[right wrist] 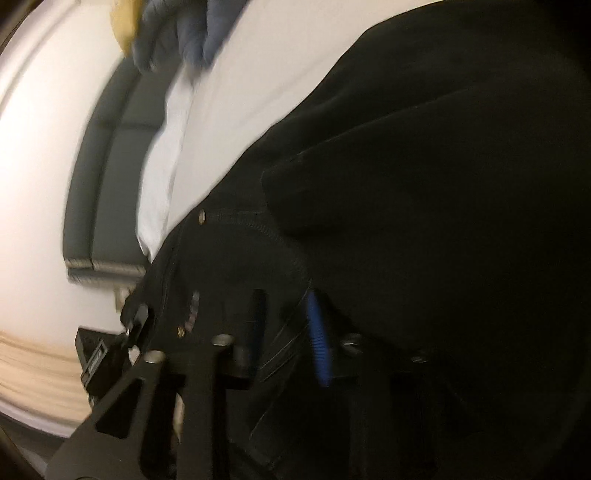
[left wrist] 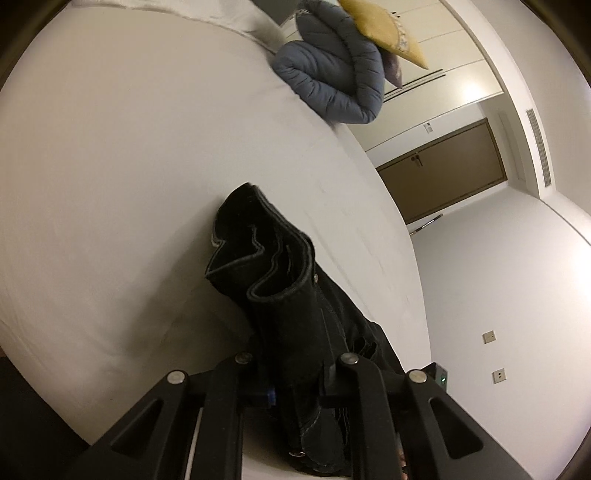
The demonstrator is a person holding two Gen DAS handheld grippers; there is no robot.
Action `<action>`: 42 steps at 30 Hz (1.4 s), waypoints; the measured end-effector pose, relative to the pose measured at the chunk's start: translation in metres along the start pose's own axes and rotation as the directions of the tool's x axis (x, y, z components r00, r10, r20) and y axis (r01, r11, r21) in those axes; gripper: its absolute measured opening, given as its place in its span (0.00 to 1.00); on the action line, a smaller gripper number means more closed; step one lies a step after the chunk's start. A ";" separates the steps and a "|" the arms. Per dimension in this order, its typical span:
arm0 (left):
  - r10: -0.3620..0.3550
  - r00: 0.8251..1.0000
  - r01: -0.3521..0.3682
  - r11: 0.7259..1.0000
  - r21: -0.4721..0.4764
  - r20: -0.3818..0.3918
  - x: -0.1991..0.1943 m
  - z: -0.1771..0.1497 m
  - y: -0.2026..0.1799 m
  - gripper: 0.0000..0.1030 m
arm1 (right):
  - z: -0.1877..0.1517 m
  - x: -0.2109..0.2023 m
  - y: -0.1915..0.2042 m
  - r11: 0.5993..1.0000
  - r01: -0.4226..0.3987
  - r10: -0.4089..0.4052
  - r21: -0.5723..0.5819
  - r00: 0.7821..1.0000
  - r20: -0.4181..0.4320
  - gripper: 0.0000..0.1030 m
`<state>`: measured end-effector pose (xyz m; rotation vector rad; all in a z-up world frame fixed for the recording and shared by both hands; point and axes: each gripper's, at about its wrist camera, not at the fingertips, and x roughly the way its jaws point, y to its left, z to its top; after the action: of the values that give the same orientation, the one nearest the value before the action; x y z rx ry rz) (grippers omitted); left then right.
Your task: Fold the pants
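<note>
Left tongs: nearest item in the left wrist view; pressed together on a bunched fold of the pants, black cloth filling the gap between the two arms.

Right tongs: nearest item in the right wrist view, blurred; pinching the pants near a stitched seam with metal rivets, a blue pad showing on one finger.

Pants: black denim. In the left wrist view they run from the tongs out over the bed, with an open, wavy hem or waistband end resting on the sheet, near the bed's right-hand edge. In the right wrist view they cover most of the frame, draped over the tongs and hiding much of the bed.

Bed: white sheet, smooth, carrying the pants.

Jacket: grey-blue, quilted, rolled up at the far edge of the bed, well apart from the pants.

Cushion: yellow, touching the top of the jacket.

Headboard: dark grey, padded, beyond the bed in the right wrist view.

Door: brown, in the far wall.
</note>
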<state>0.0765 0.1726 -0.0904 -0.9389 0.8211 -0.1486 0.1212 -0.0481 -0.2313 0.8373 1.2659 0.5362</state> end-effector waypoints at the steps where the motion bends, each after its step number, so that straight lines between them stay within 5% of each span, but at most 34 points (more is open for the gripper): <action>1: 0.001 1.000 -0.001 1.000 0.005 0.003 0.001 0.001 -0.005 0.14 | -0.002 -0.001 -0.004 1.000 -0.001 0.001 0.015 1.000 0.011 0.02; 5: 0.004 1.000 -0.005 0.997 0.074 0.013 0.003 0.006 -0.034 0.14 | -0.005 -0.013 -0.004 0.998 -0.037 0.036 0.053 0.999 0.016 0.11; 7: -0.004 1.000 0.002 0.992 0.125 0.016 0.003 0.006 -0.055 0.14 | -0.004 -0.032 0.001 0.998 -0.047 0.045 0.042 0.997 0.062 0.30; 8: -0.004 1.000 0.001 0.986 0.168 0.016 0.004 0.005 -0.071 0.14 | -0.006 -0.043 0.003 0.997 -0.067 0.064 0.032 0.994 0.092 0.59; 9: -0.003 1.000 0.000 0.979 0.203 0.015 0.006 0.003 -0.084 0.14 | -0.007 -0.055 0.003 0.995 -0.090 0.086 0.031 0.988 0.129 0.76; 10: -0.003 1.000 0.000 0.971 0.239 0.012 0.008 0.001 -0.096 0.14 | -0.008 -0.070 0.001 0.993 -0.115 0.107 0.039 0.980 0.170 0.78; 14: -0.017 0.999 0.030 0.902 0.430 -0.035 0.030 -0.027 -0.169 0.14 | -0.005 -0.122 -0.028 0.969 -0.226 0.200 0.102 0.955 0.220 0.78; 18: 0.034 0.988 0.074 0.745 0.663 -0.149 0.082 -0.096 -0.237 0.14 | -0.009 -0.167 -0.061 0.947 -0.289 0.249 0.141 0.936 0.249 0.78; 23: 0.196 0.944 0.092 0.615 0.783 -0.265 0.149 -0.184 -0.243 0.14 | -0.013 -0.220 -0.108 0.927 -0.325 0.264 0.188 0.921 0.288 0.78; 26: 0.288 0.924 0.082 0.498 0.863 -0.253 0.163 -0.226 -0.238 0.14 | -0.023 -0.233 -0.120 0.935 -0.298 0.241 0.194 0.932 0.270 0.78; 30: 0.305 0.929 0.052 0.450 0.891 -0.208 0.164 -0.231 -0.240 0.15 | -0.025 -0.229 -0.126 0.955 -0.226 0.184 0.193 0.960 0.211 0.78; 37: 0.328 0.936 0.020 0.304 0.952 -0.125 0.159 -0.255 -0.248 0.15 | -0.019 -0.213 -0.092 0.999 -0.012 0.007 0.038 0.991 0.137 0.70; 42: 0.321 0.938 0.026 0.307 0.951 -0.129 0.158 -0.259 -0.251 0.15 | -0.021 -0.207 -0.072 0.988 0.144 -0.138 -0.055 0.986 0.098 0.15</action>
<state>0.0658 -0.2205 -0.0701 0.3528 0.8987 -0.5670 0.0443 -0.2432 -0.1645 0.7075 1.2057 0.4159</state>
